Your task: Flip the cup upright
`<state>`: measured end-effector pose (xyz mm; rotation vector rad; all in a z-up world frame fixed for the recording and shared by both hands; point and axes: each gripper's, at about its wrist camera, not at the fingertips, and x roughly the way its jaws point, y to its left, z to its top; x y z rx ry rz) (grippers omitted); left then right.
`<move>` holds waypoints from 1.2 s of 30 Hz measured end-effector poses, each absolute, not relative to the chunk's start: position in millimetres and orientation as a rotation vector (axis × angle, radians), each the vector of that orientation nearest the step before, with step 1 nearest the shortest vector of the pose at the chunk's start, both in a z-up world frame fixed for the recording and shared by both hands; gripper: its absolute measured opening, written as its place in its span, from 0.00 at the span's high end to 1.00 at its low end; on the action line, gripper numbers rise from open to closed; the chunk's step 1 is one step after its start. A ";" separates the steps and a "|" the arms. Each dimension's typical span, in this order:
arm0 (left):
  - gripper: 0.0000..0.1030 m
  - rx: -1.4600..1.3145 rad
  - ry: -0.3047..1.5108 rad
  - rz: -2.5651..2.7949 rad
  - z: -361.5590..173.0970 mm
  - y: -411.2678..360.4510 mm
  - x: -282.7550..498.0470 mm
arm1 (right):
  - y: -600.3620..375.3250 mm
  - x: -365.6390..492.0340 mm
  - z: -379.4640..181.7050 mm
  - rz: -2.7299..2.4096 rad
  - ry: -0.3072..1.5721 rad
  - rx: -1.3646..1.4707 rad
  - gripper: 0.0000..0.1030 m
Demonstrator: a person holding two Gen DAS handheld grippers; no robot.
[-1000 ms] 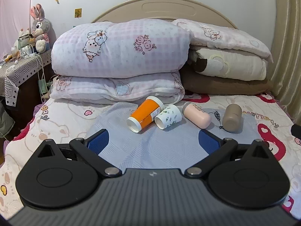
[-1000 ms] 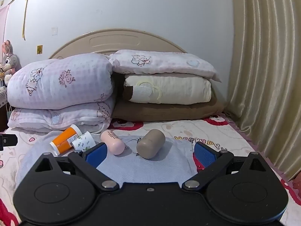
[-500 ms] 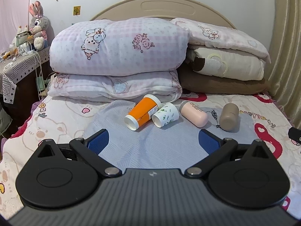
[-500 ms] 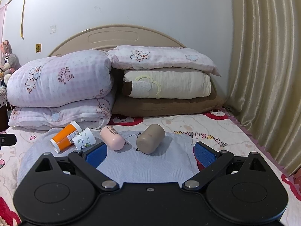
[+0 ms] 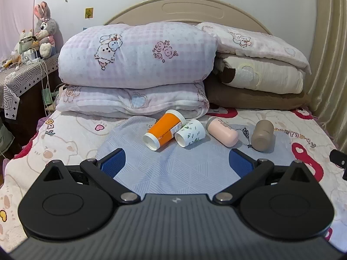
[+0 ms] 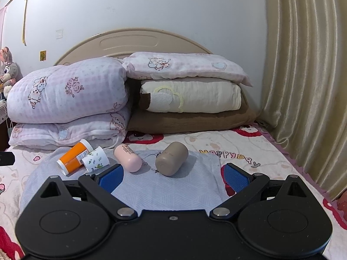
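Observation:
Several cups lie on their sides on a grey-blue mat on the bed: an orange cup, a white floral paper cup, a pink cup and a taupe cup. They also show in the right wrist view: orange cup, floral cup, pink cup, taupe cup. My left gripper is open and empty, short of the orange and floral cups. My right gripper is open and empty, just short of the taupe cup.
Folded quilts and pillows are stacked behind the cups against the headboard. A curtain hangs along the right side of the bed. A bedside table with a plush rabbit stands at the left.
Both grippers have moved a little toward the cups, which look slightly larger. The jaws stay open and the cups have not moved.

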<state>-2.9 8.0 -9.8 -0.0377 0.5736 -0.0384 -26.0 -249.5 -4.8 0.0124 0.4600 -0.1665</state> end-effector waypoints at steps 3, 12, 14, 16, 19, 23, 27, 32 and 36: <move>0.00 -0.039 0.573 -0.038 -9.2 7.3 -2.6 | -250.6 -26.6 -6.4 -0.165 0.466 0.012 0.02; 0.00 -0.045 0.587 -0.067 -5.7 -1.6 -7.7 | -253.4 -30.2 -6.9 -0.178 0.483 0.011 0.02; 0.00 -0.036 0.594 -0.070 -5.8 -4.5 -7.7 | -253.0 -30.5 -6.5 -0.171 0.487 0.012 0.02; 0.00 -0.027 0.601 -0.072 -5.6 -6.8 -7.8 | -252.2 -31.4 -5.8 -0.167 0.484 0.007 0.02; 0.00 -0.022 0.607 -0.077 -4.9 -8.5 -7.8 | -252.4 -31.6 -5.3 -0.160 0.482 0.008 0.02; 0.00 -0.016 0.623 -0.080 -5.2 -10.3 -6.3 | -253.1 -32.1 -6.8 -0.161 0.484 0.010 0.02; 0.00 -0.009 0.635 -0.080 -7.2 -9.5 -4.3 | -253.6 -34.7 -7.1 -0.137 0.476 0.011 0.02; 0.00 -0.001 0.651 -0.081 -8.4 -9.3 -1.4 | -250.2 -37.4 -4.8 -0.115 0.454 -0.003 0.02; 0.00 0.000 0.654 -0.081 -8.4 -8.8 -0.6 | -249.5 -36.9 -3.9 -0.113 0.453 -0.008 0.02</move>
